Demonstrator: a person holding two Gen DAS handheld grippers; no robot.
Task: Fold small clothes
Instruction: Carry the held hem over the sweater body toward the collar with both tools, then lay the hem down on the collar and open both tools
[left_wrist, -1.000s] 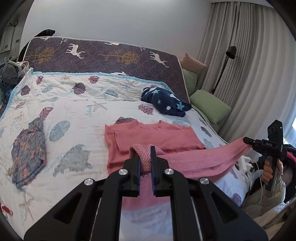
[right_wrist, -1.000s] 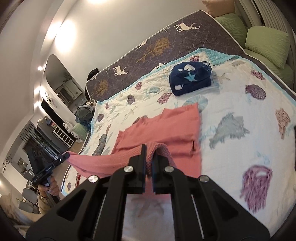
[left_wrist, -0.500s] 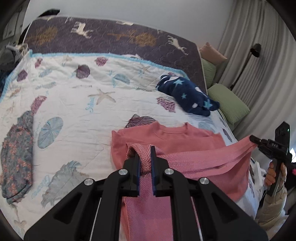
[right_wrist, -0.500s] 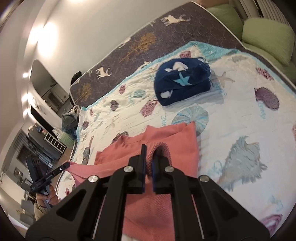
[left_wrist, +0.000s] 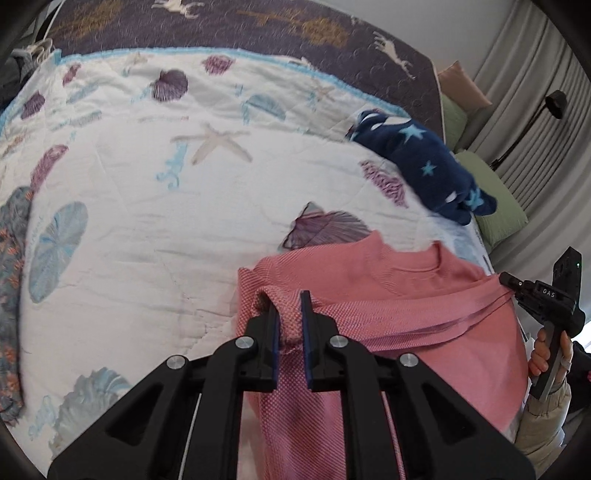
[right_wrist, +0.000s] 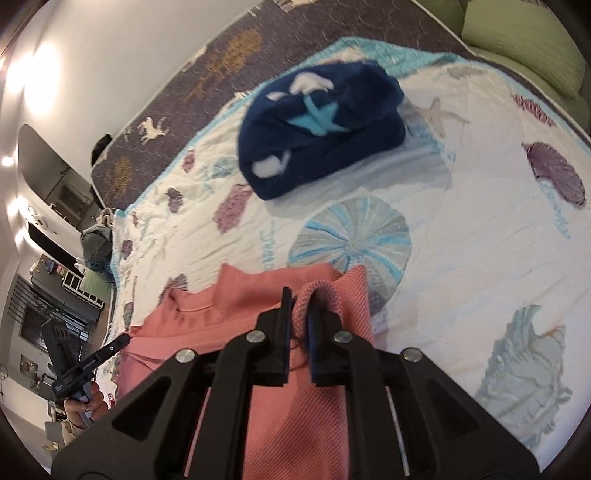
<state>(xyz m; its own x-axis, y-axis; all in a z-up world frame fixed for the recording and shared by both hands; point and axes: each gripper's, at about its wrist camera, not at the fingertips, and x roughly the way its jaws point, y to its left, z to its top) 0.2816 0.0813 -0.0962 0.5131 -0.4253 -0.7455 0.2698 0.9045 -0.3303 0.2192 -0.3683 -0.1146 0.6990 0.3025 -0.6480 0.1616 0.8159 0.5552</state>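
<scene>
A pink knit top lies on the bed, its collar toward the headboard. My left gripper is shut on one corner of its lifted hem. My right gripper is shut on the other hem corner; it also shows at the right of the left wrist view. The hem edge is stretched between the two grippers and held over the upper part of the top, near the shoulders.
A folded navy star-print garment lies beyond the top near the headboard; it also shows in the right wrist view. A blue-orange patterned garment lies at the bed's left edge. Green pillows and curtains stand to the right.
Both grippers have carried the hem forward over the top toward the collar. The folded part now covers most of the top's lower body.
</scene>
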